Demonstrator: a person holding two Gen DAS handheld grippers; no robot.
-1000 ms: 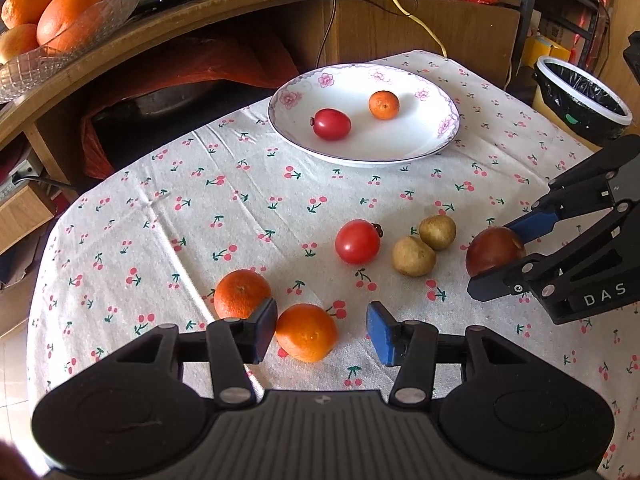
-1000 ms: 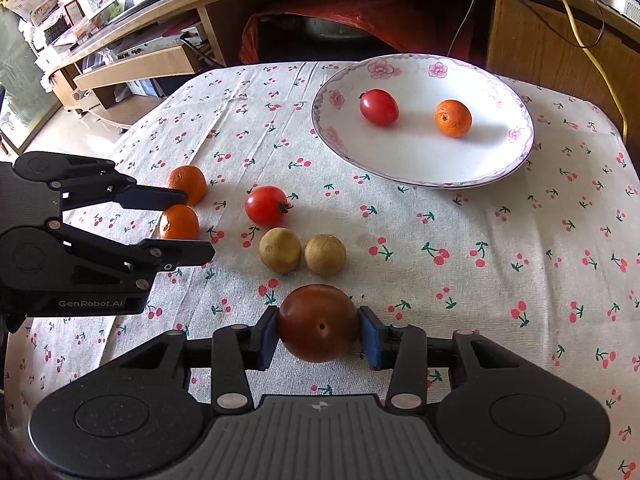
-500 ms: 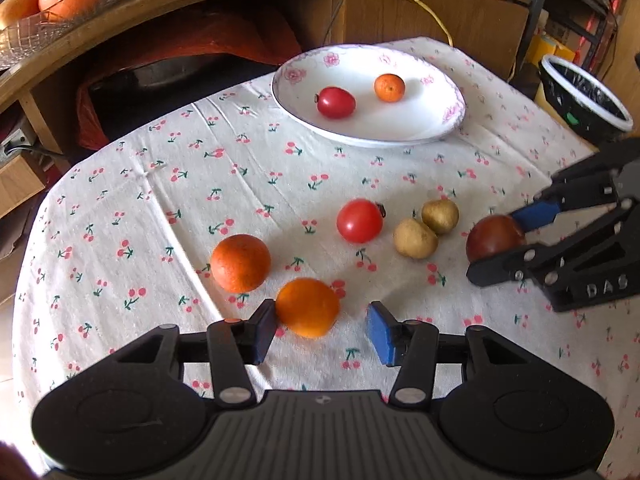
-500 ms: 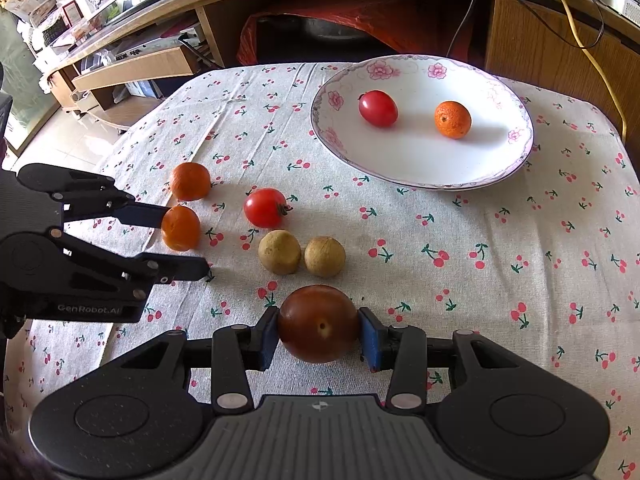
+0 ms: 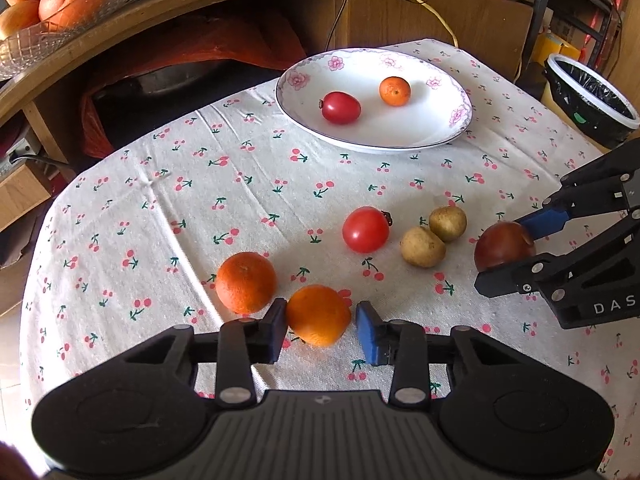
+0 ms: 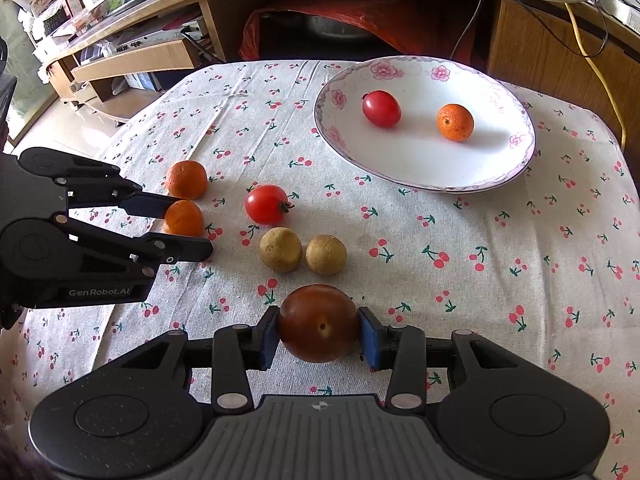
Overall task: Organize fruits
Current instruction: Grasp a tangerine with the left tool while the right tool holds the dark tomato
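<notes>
On the cherry-print cloth, my left gripper (image 5: 322,320) is open around an orange (image 5: 318,314). Its left pad touches the peel; a sliver of gap shows at the right pad. A second orange (image 5: 246,282) lies just left of it. My right gripper (image 6: 318,326) is shut on a dark red-brown fruit (image 6: 318,322), low over the cloth at the right. Between them lie a red tomato (image 5: 365,229) and two tan round fruits (image 5: 423,246). The flowered white plate (image 5: 452,136) at the back holds a red tomato (image 5: 341,107) and a small orange (image 5: 395,91).
A black bin with a white rim (image 5: 592,100) stands past the table's right edge. Behind the table runs a wooden shelf with a glass bowl of oranges (image 5: 48,0) and hanging cables (image 5: 424,4). The cloth drops off at the left edge (image 5: 36,264).
The left gripper has slid forward so the orange now lies between its fingers, and the fingers have narrowed on it. The right gripper has kept hold of the dark fruit, barely moving.
</notes>
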